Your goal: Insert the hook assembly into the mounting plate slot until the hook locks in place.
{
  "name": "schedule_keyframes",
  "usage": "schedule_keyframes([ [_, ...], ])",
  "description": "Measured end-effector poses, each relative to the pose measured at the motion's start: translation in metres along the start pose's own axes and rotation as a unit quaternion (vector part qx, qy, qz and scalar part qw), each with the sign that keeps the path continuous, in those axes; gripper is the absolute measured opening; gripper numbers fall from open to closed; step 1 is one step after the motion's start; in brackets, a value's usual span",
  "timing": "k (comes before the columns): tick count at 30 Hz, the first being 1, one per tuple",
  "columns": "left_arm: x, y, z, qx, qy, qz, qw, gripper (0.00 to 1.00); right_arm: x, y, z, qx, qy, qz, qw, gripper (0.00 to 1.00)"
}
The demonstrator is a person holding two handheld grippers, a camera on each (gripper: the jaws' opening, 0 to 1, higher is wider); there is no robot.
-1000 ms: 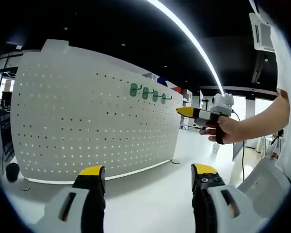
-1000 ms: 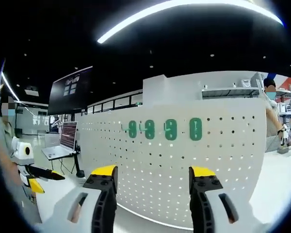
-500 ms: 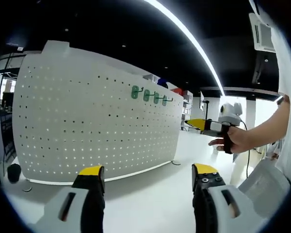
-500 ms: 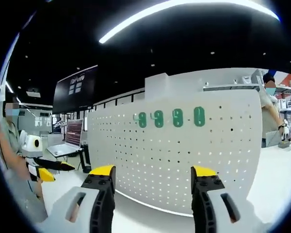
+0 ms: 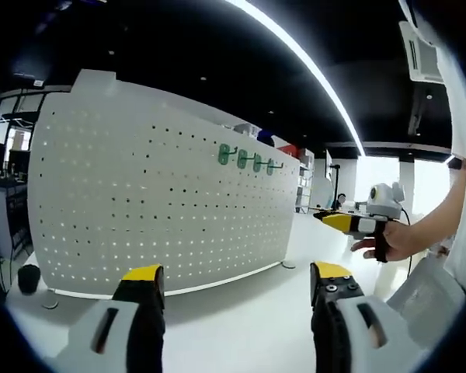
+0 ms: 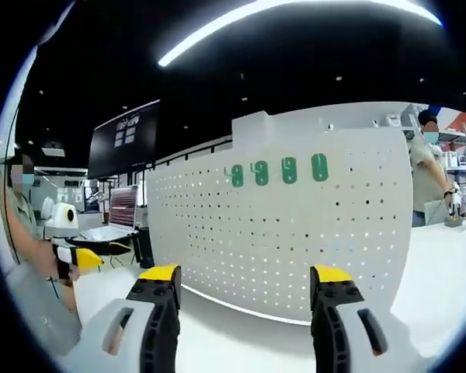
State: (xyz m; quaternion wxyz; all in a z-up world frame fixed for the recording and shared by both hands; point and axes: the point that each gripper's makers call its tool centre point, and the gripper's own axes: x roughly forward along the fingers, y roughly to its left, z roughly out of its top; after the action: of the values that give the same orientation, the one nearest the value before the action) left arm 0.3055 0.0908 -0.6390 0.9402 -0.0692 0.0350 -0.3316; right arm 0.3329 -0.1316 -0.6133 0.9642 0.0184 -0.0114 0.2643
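The left gripper [image 5: 237, 284] stands released, its two yellow-tipped jaws wide apart with nothing between them, rising from six o'clock of the left gripper view over a white table [image 5: 241, 330]. The right gripper [image 6: 245, 287] is likewise spread and empty in its own view, jaws apart above the same white surface.

In the left gripper view the white pegboard [image 5: 140, 202] stands upright on the table, running from nine o'clock toward the centre. Four green hooks [image 5: 248, 159] sit in a row high on the board, a little above centre toward one o'clock. At three o'clock the right gripper comes in from the side, held in a person's hand [image 5: 396, 241], well apart from the board.

In the right gripper view the pegboard faces the camera squarely, and the green hooks line up near its top edge at twelve o'clock. At nine o'clock the left gripper shows, yellow tip pointing inward. A laptop [image 6: 120, 221] sits behind it, and a dark screen [image 6: 124, 140] hangs at ten o'clock. A person [image 6: 427, 179] stands at three o'clock beyond the board's end.
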Motion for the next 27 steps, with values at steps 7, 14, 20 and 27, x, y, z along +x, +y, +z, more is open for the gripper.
schedule_keyframes([
  [7, -0.004, 0.005, 0.003, 0.001, -0.004, 0.007, 1.0000, 0.82, -0.011, 0.004, -0.007, 0.003, 0.007, -0.002, 1.0000, 0.69],
  [14, -0.008, 0.007, 0.004, 0.005, -0.003, 0.013, 0.9999, 0.84, -0.024, 0.002, -0.011, 0.003, 0.012, -0.012, 0.9998, 0.72],
  [20, -0.012, 0.011, 0.007, 0.004, -0.009, 0.019, 0.9998, 0.86, -0.031, 0.000, -0.010, 0.003, 0.013, -0.024, 0.9996, 0.74],
  [27, -0.015, 0.015, 0.009, 0.001, -0.017, 0.028, 0.9995, 0.90, -0.033, 0.001, -0.008, -0.002, 0.014, -0.027, 0.9995, 0.75],
])
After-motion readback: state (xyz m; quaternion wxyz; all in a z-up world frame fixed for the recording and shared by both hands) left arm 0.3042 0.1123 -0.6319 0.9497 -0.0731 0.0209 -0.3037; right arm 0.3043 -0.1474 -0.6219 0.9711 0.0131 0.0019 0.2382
